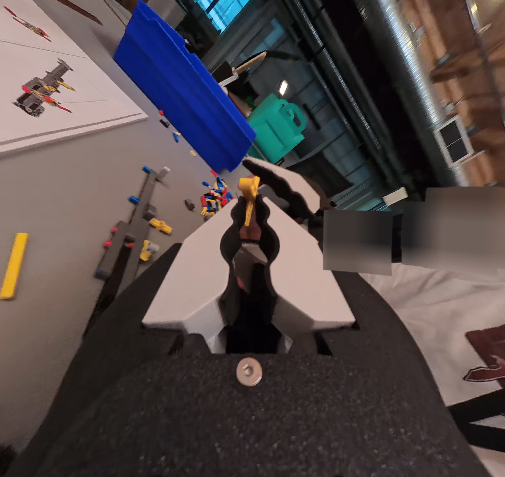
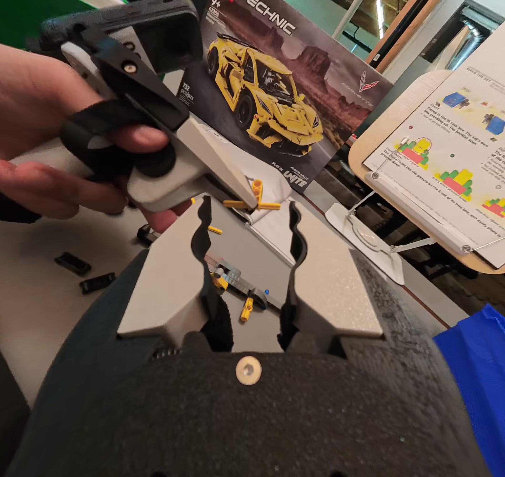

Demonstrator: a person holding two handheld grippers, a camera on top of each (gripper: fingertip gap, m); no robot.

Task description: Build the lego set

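The left gripper is clamped on a small yellow lego piece, which sticks out past its tips, raised clear of the grey table. The right gripper stands with jaws apart and nothing between them, just short of that held piece. Below lie a grey lego assembly, a heap of loose pieces and a blue bin

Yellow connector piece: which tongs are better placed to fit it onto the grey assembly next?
Probably the left tongs: they are already shut on the yellow connector piece. The right tongs are open and empty above the grey assembly.
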